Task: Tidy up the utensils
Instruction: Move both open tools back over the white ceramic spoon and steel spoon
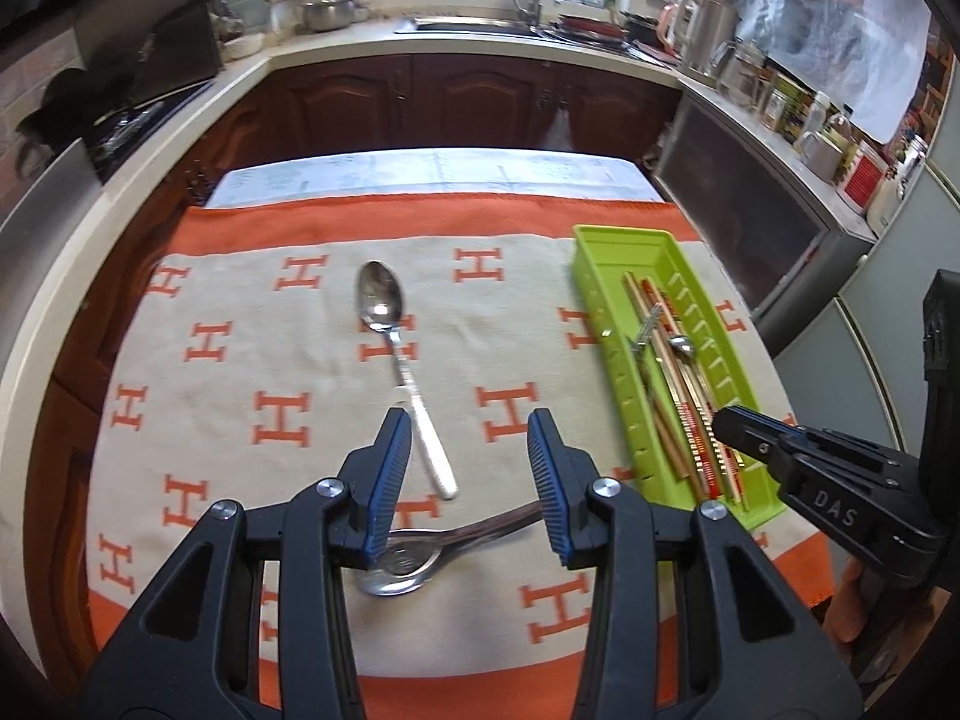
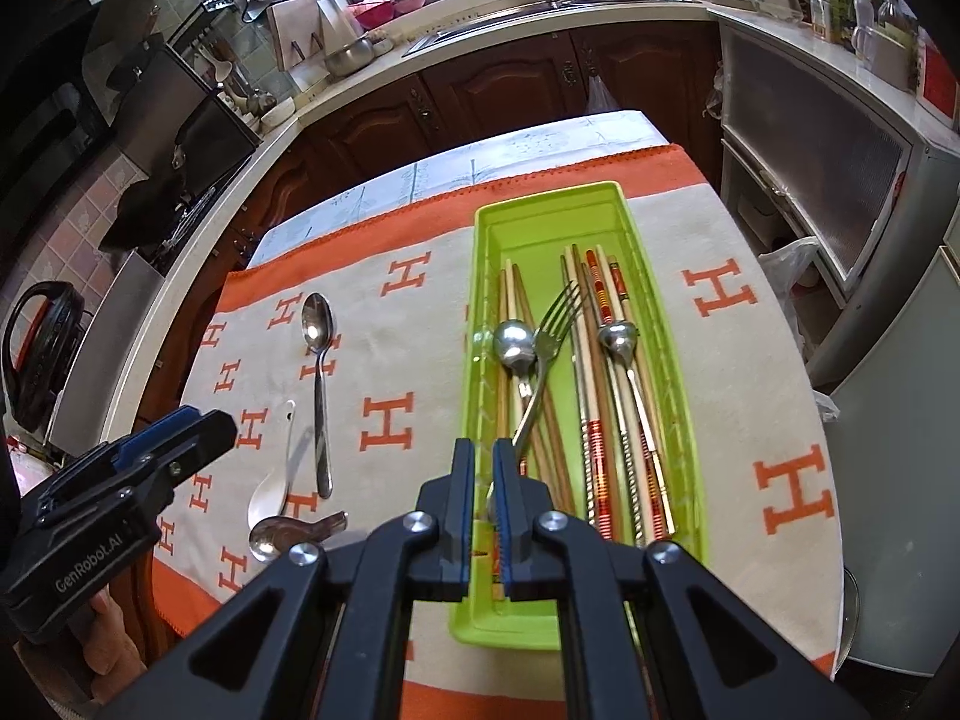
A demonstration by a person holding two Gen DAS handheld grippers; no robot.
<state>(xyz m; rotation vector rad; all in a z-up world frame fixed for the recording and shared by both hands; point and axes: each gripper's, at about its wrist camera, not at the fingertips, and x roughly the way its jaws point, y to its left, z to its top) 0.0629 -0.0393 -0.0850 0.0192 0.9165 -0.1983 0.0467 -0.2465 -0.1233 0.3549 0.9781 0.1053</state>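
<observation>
fork point(image 2: 543, 372) beyond right tongs point(image 2: 483, 468), in tray point(image 2: 606, 195)

I see the green plastic tray point(image 2: 606, 198) at right on the H-patterned cloth point(image 2: 750, 372), fork point(image 2: 543, 360) and chopsticks point(image 2: 600, 396) inside; a long-handled metal spoon point(image 2: 318, 360) lies left.

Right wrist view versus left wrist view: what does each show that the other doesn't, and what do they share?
Only the right wrist view shows the right tool closed on the fork handle over the tray. Only the left wrist view shows the left tool open above a short metal spoon. Both show the green tray, the chopsticks and the long spoon on the cloth.
</observation>
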